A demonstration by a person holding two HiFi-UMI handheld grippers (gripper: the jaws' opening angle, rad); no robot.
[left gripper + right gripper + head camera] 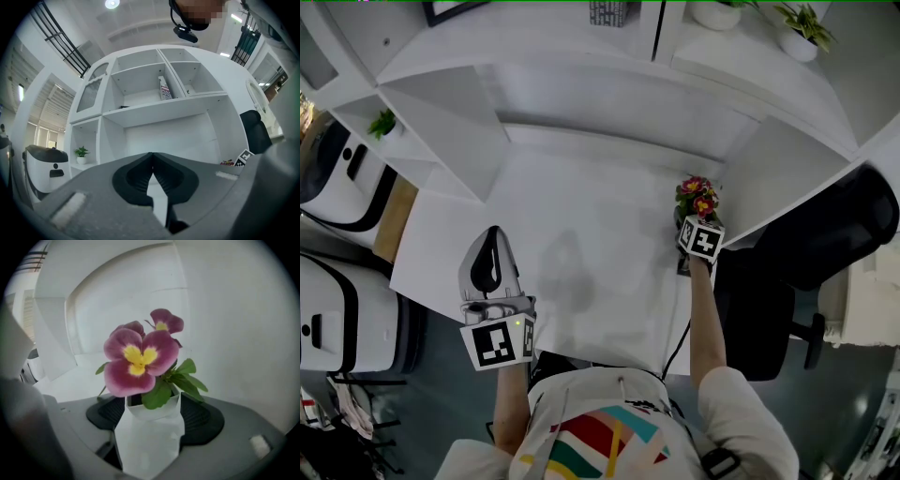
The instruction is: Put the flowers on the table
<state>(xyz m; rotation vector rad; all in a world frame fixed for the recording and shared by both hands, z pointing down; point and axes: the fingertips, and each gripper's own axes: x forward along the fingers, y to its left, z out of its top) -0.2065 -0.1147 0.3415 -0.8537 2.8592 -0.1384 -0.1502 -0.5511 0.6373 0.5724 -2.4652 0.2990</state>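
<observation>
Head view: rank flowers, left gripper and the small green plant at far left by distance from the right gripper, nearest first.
1. flowers: held in the right gripper, at the right edge of the table.
2. left gripper: across the table, on its left side.
3. small green plant: far left, beyond the table.

In the head view we look steeply down on the table [600, 197] from above. Our left gripper view faces the shelf unit [159, 89] behind the table, and our right one sits close to the flowers [140, 359] at its right edge, which the head view shares.
</observation>
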